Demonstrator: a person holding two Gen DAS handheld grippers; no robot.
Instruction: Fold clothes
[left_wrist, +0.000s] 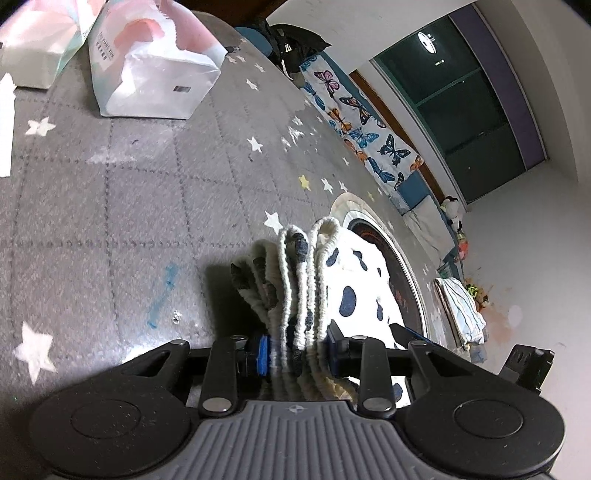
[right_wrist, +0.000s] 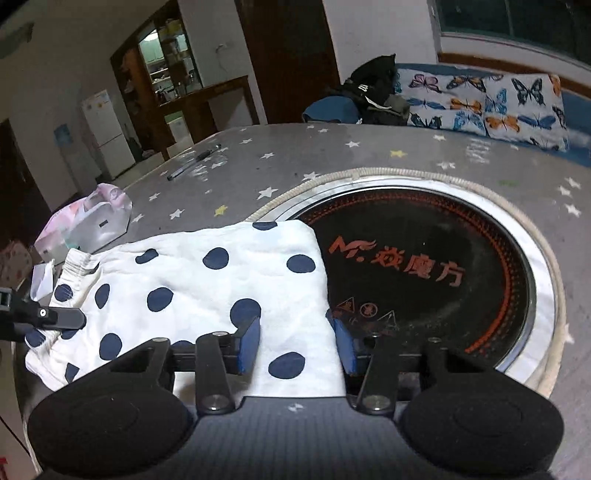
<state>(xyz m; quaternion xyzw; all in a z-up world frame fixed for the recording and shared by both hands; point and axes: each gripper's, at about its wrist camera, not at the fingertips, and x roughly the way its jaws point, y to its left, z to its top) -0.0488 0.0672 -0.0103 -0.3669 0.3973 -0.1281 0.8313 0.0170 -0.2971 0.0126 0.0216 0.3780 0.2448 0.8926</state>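
A white garment with dark blue dots (right_wrist: 207, 280) lies flat on the grey star-print table (right_wrist: 369, 147), its right edge over the round black cooktop (right_wrist: 424, 273). My left gripper (left_wrist: 297, 350) is shut on the garment's bunched elastic waistband (left_wrist: 295, 266). My right gripper (right_wrist: 295, 341) is open, its blue pads (right_wrist: 249, 343) on either side of the garment's near hem, resting on the cloth. The left gripper's black finger also shows at the left edge of the right wrist view (right_wrist: 48, 315).
Two tissue packs (left_wrist: 155, 62) sit on the table beyond the left gripper. A pen (right_wrist: 194, 160) lies farther back. A butterfly-print sofa (right_wrist: 480, 99) with dark clothes (right_wrist: 373, 88) stands behind the table. The table edge is close on the left.
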